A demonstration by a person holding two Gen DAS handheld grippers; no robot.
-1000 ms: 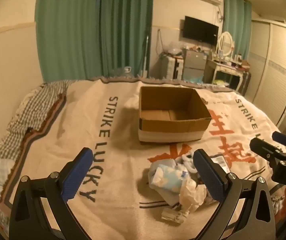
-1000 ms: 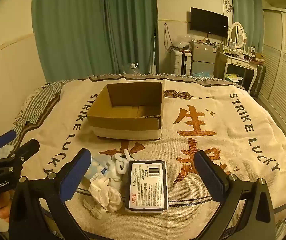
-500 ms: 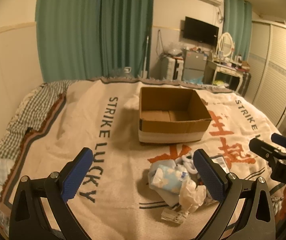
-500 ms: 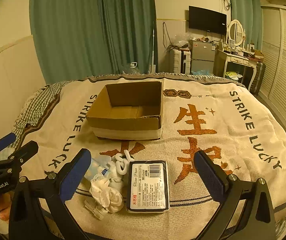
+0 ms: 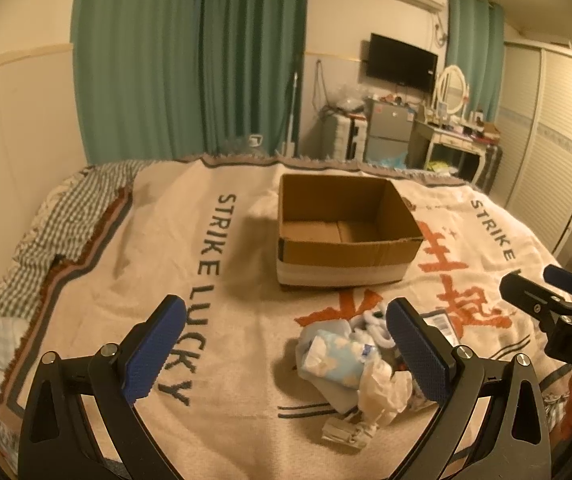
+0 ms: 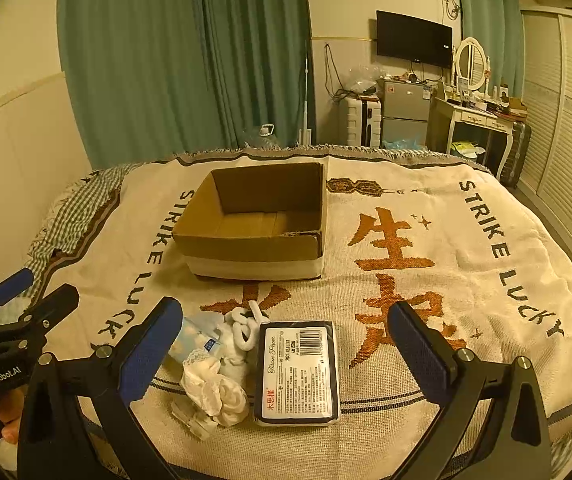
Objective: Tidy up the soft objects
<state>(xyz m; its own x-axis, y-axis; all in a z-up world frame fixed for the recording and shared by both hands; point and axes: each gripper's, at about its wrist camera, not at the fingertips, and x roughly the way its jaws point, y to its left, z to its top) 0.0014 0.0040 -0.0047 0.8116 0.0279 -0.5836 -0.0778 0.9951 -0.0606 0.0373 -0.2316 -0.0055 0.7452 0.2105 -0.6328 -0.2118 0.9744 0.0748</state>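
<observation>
Left wrist view: the left hand-held gripper (image 5: 286,356) hangs above the bed (image 5: 98,240) with its blue-padded jaws spread wide and nothing between them. An open cardboard box (image 5: 346,232) stands on the blanket (image 5: 158,248) printed "STRIKE LUCKY", and no objects show inside it. Nearer the camera lies the pile of soft objects: a light-blue patterned tissue pack (image 5: 336,360), a crumpled cream cloth (image 5: 382,392) just beside it, a white knitted piece (image 5: 370,322) behind, and a small clear plastic item (image 5: 346,432) at the front edge. The pile sits well apart from the box. At the right edge the right hand-held gripper (image 5: 542,284) reaches in over the blanket.

Right wrist view: the right hand-held gripper (image 6: 286,352) is likewise released, jaws wide and empty. Below it a dark-edged tissue paper pack (image 6: 298,372) lies flat, label up, touching the cream cloth (image 6: 214,392) on its left. The white knitted piece (image 6: 244,326) and the light-blue tissue pack (image 6: 196,334) lie behind that, and the clear plastic item (image 6: 192,418) in front. The cardboard box (image 6: 254,224) stands farther back, upright. The left hand-held gripper (image 6: 34,292) shows at the left edge.
</observation>
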